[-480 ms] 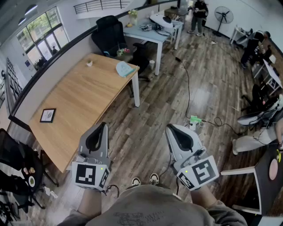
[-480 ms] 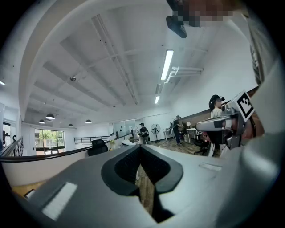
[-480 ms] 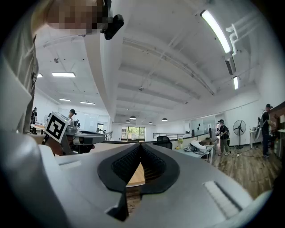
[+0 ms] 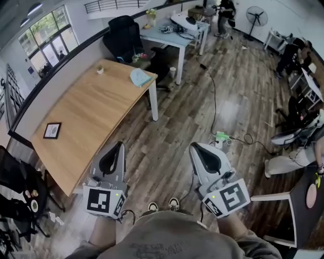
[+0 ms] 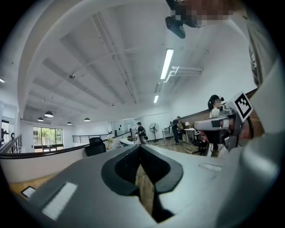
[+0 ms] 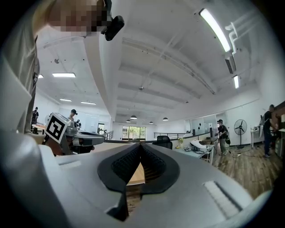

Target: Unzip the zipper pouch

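Observation:
A light blue pouch (image 4: 140,77) lies flat at the far right corner of the wooden table (image 4: 86,116), far from both grippers. My left gripper (image 4: 120,145) is held level over the floor just off the table's near corner, jaws shut with nothing between them. My right gripper (image 4: 195,146) is level beside it, over the wooden floor, also shut and empty. In the left gripper view the left gripper (image 5: 140,147) has its dark pads meeting at the tip. The right gripper view shows the right gripper (image 6: 141,144) the same way, with the table edge beyond.
A small black-framed card (image 4: 52,130) lies on the table's near left part. Beyond the table stand a black office chair (image 4: 124,38) and a pale blue desk (image 4: 172,35). A cable (image 4: 215,96) runs across the floor. People stand at the back (image 4: 226,15) and right (image 4: 288,53).
The table and pouch sit slightly higher and further left in the head view. Both grippers keep their place and stay shut.

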`<state>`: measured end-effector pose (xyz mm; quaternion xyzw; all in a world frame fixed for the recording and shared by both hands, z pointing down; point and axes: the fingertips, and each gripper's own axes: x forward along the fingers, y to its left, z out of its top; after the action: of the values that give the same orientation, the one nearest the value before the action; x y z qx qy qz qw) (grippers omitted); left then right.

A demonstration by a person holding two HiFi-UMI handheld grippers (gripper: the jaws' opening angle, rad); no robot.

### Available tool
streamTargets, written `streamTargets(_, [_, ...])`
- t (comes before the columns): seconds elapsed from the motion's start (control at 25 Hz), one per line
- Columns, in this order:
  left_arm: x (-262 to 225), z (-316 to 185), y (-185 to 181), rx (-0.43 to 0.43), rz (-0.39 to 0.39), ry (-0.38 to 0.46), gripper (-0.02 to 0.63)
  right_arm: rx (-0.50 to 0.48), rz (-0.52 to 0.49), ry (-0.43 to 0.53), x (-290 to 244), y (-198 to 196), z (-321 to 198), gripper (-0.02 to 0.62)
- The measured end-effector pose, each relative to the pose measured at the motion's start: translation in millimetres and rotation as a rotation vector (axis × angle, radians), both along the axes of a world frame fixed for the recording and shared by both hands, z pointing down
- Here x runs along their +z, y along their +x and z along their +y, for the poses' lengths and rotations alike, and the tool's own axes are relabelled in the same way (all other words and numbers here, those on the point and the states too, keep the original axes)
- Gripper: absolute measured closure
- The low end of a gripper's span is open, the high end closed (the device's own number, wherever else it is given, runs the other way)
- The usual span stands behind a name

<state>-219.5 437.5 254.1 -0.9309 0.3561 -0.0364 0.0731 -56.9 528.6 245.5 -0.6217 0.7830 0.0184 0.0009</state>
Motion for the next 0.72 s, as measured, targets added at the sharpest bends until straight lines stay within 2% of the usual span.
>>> streamTargets(0.4, [8.5,4.7,30.4,-0.032,0.023,-0.001,0.607,-0.026,0.025,-0.007,13.4,36.5,-0.8,0.584])
streamTargets(0.6, [9.1,9.0,39.7,-0.063,0.054,0.000,0.606,0.002,-0.008,0.000,16.9,56.5,5.4,0.581])
streamTargets(0.64, [9.3,8.1,41.1,-0.069,0.057,-0.003,0.571,0.016,-0.020,0.009,15.7,61.4,5.7,0.567])
streamTargets(0.68, [9.9,6.6,42.4,-0.073,0.057,-0.005,0.523,0.026,-0.030,0.017,14.7,65.9,5.1,0.524])
streamTargets(0.72, [10.7,4.5,43.4,-0.078,0.054,-0.005,0.456,0.032,-0.035,0.021,14.4,69.5,3.5,0.447])
